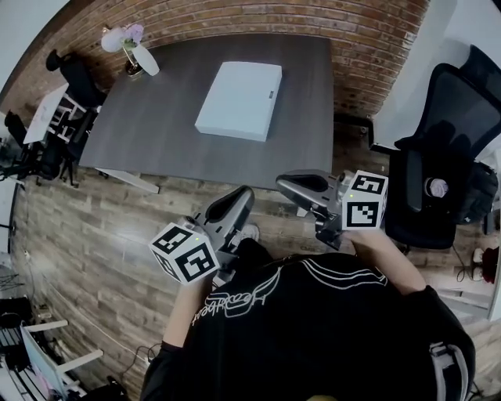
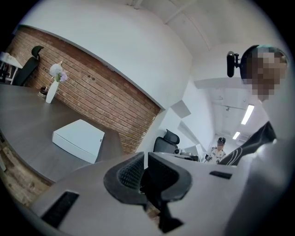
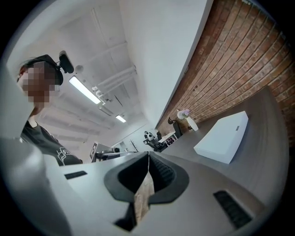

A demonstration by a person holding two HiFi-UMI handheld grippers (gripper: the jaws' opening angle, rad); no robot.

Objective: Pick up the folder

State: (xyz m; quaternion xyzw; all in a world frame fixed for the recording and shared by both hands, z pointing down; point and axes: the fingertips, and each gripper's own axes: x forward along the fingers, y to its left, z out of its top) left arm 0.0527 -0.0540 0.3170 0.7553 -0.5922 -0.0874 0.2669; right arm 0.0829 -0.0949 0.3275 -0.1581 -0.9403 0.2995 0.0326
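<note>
While the head view places the folder at upper centre, only the gripper views resolve jaws. Left gripper and right gripper: closed, empty.

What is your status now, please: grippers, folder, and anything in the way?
Left gripper shut, empty; right gripper shut, empty. Folder flat on table, untouched. Nothing seen in the way; vase stands at far corner.

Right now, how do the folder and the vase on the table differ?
The white folder lies flat near the middle of the grey table; the vase stands upright at its corner by the brick wall. The folder is broad and boxy; the vase is slim and holds flowers. Both are white.
</note>
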